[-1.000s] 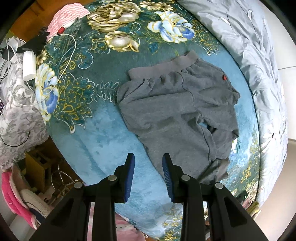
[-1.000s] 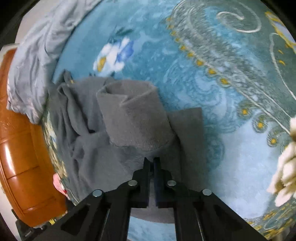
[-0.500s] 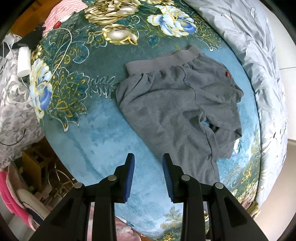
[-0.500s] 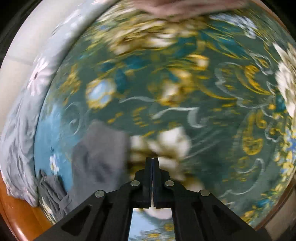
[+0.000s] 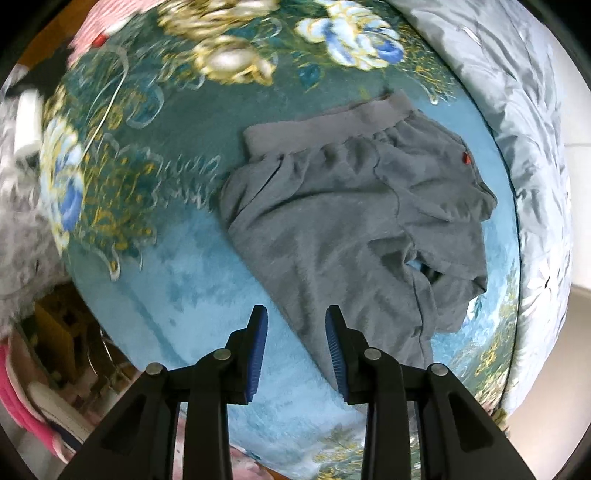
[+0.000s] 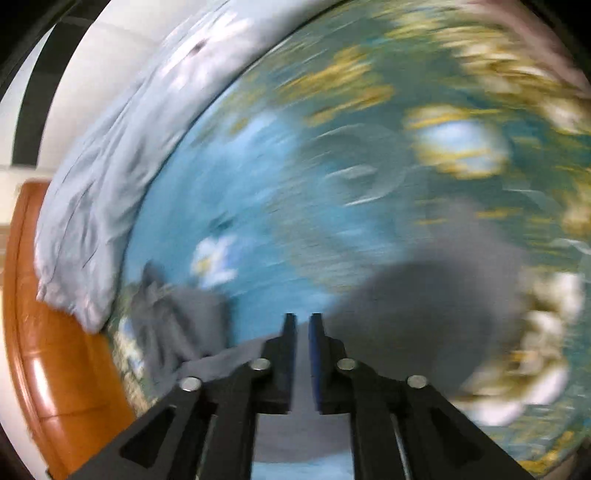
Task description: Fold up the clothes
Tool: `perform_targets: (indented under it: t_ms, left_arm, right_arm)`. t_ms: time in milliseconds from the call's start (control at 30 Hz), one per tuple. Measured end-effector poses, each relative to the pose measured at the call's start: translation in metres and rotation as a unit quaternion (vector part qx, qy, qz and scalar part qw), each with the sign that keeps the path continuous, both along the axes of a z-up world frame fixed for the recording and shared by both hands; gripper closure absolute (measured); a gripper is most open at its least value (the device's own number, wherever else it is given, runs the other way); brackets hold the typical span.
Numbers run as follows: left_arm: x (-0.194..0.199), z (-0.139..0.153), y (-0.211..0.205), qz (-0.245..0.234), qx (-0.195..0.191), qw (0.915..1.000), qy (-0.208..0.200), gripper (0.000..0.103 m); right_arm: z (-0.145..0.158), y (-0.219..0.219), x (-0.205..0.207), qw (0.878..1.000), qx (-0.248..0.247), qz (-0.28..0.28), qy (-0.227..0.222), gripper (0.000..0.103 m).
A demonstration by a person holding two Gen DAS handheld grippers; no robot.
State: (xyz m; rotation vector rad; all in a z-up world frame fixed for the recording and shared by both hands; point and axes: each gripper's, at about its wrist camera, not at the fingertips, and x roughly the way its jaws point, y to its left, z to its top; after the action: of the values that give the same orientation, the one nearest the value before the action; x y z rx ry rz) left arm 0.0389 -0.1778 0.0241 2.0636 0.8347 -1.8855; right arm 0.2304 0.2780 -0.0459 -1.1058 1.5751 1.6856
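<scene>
Grey shorts (image 5: 351, 221) lie spread on a teal flowered blanket (image 5: 177, 266), waistband toward the far side. My left gripper (image 5: 295, 325) hangs open just above the near leg's edge. Its jaws are widening a little, the right fingertip (image 5: 332, 332) is over the cloth, and nothing is pinched. The right wrist view is smeared by motion. There my right gripper (image 6: 303, 321) has its jaws opening, with a narrow gap between them. The grey shorts (image 6: 424, 317) lie blurred beneath and beside it, and the pads do not press on them.
A pale grey quilt (image 5: 517, 147) runs along the blanket's right side. An orange wooden bed frame (image 6: 55, 350) borders the bed. A white cable and charger (image 5: 29, 122) and a pink striped cloth (image 5: 92, 29) lie at the far left. Clutter sits on the floor (image 5: 55, 350).
My right gripper, shut on a fold of the grey cloth a second ago, let it go, swung fast across the blanket and has parted its jaws. My left gripper sank closer to the near leg.
</scene>
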Motion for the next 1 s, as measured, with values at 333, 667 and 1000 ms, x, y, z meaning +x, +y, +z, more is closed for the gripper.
perform_targets:
  t_ms: [333, 667, 1000]
  left_arm:
    - [-0.031, 0.008, -0.008, -0.03, -0.009, 0.9991, 0.027, 0.06]
    - [-0.03, -0.022, -0.003, 0.01, 0.01, 0.9998, -0.014, 0.06]
    - [-0.053, -0.025, 0.035, -0.024, 0.03, 0.9992, -0.008, 0.06]
  right_arm:
    - [-0.068, -0.006, -0.135, 0.996, -0.036, 0.073, -0.025, 0.064]
    - [-0.041, 0.007, -0.126, 0.998, -0.007, 0.062, -0.027, 0.095]
    - [0.05, 0.12, -0.044, 0.977, 0.164, -0.059, -0.125, 0.095]
